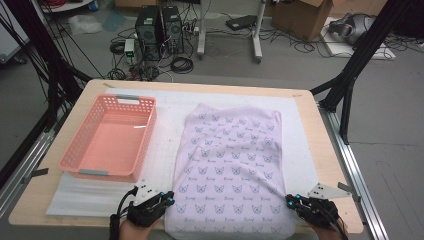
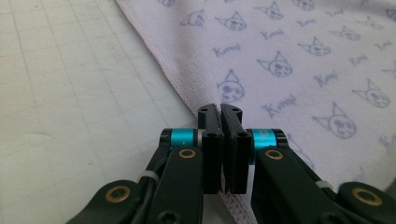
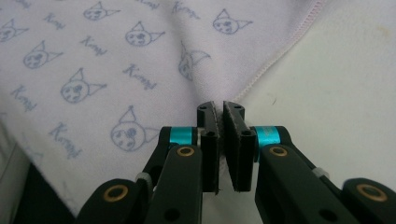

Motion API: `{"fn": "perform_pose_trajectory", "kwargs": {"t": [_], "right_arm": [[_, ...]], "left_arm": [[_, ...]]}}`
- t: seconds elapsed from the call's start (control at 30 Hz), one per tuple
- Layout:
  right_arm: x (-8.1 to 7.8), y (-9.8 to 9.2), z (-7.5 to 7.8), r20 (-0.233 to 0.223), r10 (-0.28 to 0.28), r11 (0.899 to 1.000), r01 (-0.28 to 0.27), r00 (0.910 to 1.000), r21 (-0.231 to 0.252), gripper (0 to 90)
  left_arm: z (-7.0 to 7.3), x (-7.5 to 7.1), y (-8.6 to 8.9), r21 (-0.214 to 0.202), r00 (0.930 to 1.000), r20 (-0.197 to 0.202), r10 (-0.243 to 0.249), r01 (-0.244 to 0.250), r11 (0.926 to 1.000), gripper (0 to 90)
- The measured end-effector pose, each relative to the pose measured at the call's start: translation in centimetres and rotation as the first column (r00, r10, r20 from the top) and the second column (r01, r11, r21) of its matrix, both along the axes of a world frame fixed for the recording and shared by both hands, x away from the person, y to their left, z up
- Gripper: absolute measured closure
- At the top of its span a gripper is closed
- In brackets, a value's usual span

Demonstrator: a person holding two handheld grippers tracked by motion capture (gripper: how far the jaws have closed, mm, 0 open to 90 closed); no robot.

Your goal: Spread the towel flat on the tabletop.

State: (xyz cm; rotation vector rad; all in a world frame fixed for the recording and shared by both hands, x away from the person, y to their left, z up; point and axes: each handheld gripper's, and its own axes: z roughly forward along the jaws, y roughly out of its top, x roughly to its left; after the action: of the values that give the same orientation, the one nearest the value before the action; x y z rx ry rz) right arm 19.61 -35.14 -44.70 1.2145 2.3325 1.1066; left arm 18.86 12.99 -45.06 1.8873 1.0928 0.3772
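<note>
Along the near edge of the tabletop we find the lilac towel spread flat on a white mat, printed all over with small blue cat faces. Its near end hangs just past the tabletop's edge, toward us.

Left gripper: at the towel's near left hem. From the left gripper view, its fingers are clenched on the stitched hem, which passes between the pads and comes out below them. Bare gridded mat lies to the left of that hem.

Right gripper: at the near right hem. From the right gripper view, its fingers are clenched on the towel's edge, and the cloth puckers into a fold just ahead of the tips. Plain white mat lies to the right of that edge.

Pink basket: on the left half of the tabletop, its long side running beside the towel's left hem, with a strip of mat between them. It stands apart from the left gripper.

Open room: the strip of mat beyond the towel's far hem, and the strip of mat and wood between its right hem and the tabletop's right edge.
</note>
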Motion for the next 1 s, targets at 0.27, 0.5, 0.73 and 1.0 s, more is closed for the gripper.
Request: {"fn": "perform_pose_trajectory", "kwargs": {"t": [0.27,0.5,0.73,1.0], "right_arm": [[-2.0,-0.5,0.2,-0.015,0.032,0.999,-0.032,0.9994,-0.004,84.2],[-1.7,-1.2,0.2,-0.008,-0.026,0.999,0.026,0.9996,0.040,55.3],[-0.6,-1.7,0.9,0.041,-0.084,0.993,0.080,0.9956,0.091,46.4],[1.6,-0.7,0.2,0.031,-0.108,0.992,0.105,0.9937,0.072,47.3]], "left_arm": [[0.5,-1.2,0.5,-0.027,0.9984,-0.019,-0.054,0.053,0.9982,85.0],[0.6,-0.6,1.5,-0.114,0.9998,0.016,0.008,-0.006,0.9934,53.2],[0.5,0.3,1.0,-0.107,0.9986,0.034,0.041,-0.037,0.9935,45.5],[0.1,1.7,0.4,-0.096,0.9992,0.016,0.036,-0.034,0.9948,44.4]]}}
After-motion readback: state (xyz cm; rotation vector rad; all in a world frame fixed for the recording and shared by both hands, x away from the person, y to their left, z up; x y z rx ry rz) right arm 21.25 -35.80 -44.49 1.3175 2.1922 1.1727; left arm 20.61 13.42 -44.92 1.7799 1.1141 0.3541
